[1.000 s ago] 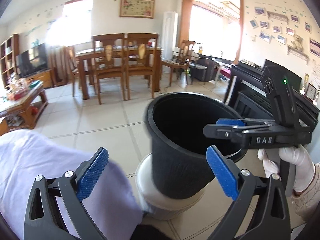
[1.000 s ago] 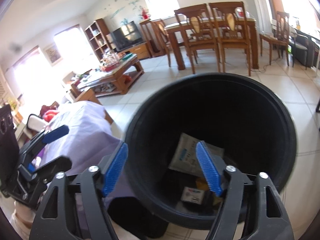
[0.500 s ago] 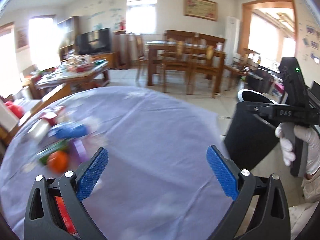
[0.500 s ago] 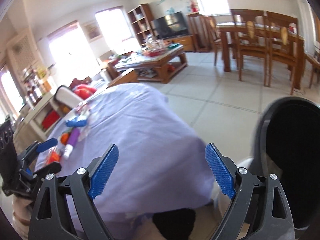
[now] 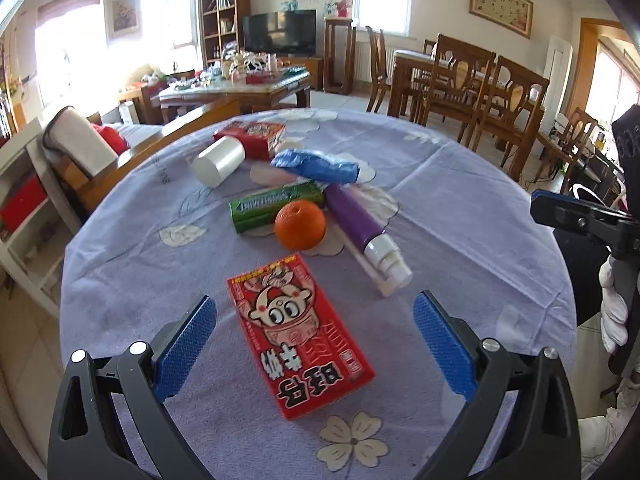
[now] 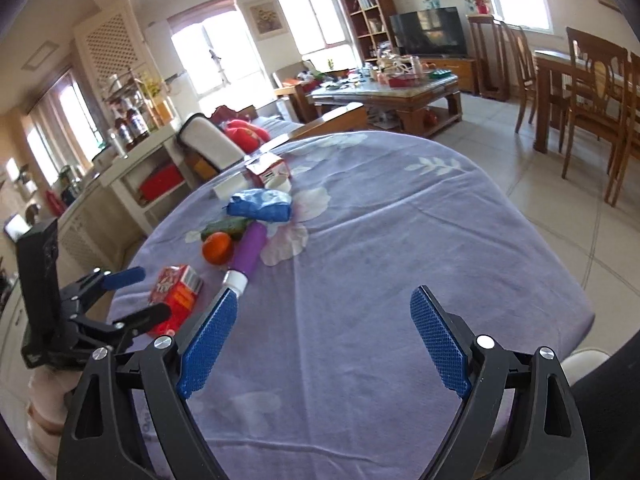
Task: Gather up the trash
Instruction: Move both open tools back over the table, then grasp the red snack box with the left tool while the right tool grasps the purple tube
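Trash lies in a loose cluster on the round table (image 5: 460, 216) draped in a lilac flowered cloth. Nearest the left gripper (image 5: 316, 344) is a flat red milk carton (image 5: 300, 340) printed with a cartoon face and white characters; it lies on the cloth below and between the two blue-padded fingers (image 5: 184, 344), which stand wide apart and touch nothing. Beyond the carton sits an orange (image 5: 300, 226), touching a green wrapped packet (image 5: 276, 206) on its far left and just beside a purple tube (image 5: 356, 218) with a white cap (image 5: 388, 258) that points toward the camera. Farther back a crumpled blue plastic bag (image 5: 316, 166) rests across the tube's far end, and behind that a white cylindrical cup (image 5: 218, 160) lies on its side against a second red carton (image 5: 252, 138). The right gripper (image 6: 324, 340) hangs over a bare stretch of the cloth on the opposite side of the cluster, its jaws having just been opening and now spread wide with nothing between them; its left pad (image 6: 208, 344) overlaps the tube's cap only in the picture. From that side the same orange (image 6: 218, 248), purple tube (image 6: 250, 250) and blue bag (image 6: 260, 206) run in a line away from the camera. A white-gloved hand (image 5: 614, 312) grips the right gripper's handle at the table's edge, in front of a black bin (image 5: 580, 264).
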`<act>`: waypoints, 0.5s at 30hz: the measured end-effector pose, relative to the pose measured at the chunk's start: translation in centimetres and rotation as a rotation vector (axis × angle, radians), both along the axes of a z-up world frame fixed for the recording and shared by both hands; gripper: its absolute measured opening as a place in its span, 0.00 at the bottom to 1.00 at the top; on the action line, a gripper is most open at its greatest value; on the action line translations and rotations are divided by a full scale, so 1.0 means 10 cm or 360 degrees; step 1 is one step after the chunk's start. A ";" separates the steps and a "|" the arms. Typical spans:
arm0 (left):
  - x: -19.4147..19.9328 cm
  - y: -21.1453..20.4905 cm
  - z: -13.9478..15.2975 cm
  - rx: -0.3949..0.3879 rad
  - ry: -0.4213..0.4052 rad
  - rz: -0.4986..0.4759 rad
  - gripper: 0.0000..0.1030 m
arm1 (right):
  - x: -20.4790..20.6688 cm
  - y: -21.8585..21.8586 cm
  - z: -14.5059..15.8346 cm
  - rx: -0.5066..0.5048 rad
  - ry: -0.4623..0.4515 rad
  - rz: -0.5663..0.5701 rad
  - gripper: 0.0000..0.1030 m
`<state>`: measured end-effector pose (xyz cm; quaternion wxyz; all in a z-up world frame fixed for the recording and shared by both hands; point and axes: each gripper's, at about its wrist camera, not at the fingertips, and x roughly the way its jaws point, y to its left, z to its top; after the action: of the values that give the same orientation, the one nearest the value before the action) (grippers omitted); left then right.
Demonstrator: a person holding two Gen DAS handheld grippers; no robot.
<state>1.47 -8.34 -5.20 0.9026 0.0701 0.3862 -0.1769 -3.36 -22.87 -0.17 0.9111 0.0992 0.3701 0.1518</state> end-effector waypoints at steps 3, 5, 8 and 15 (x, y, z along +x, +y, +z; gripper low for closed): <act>-0.01 0.08 -0.09 0.0017 0.0043 -0.0004 0.95 | 0.07 0.16 0.01 -0.0012 0.0010 0.0055 0.84; -0.01 0.10 -0.10 0.0020 0.0050 -0.0002 0.94 | 0.12 0.27 0.01 -0.0028 0.0016 0.0089 0.84; 0.01 0.12 -0.16 0.0090 0.0075 0.0000 0.93 | 0.19 0.44 0.02 -0.0046 0.0028 0.0147 0.84; 0.06 0.28 -0.24 0.0110 0.0138 -0.0054 0.54 | 0.42 0.85 -0.02 -0.0162 0.0084 0.0274 0.78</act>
<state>2.11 -5.54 -7.57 0.8789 0.1000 0.4295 -0.1816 0.87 -14.34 -0.37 0.8885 0.0247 0.4083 0.2078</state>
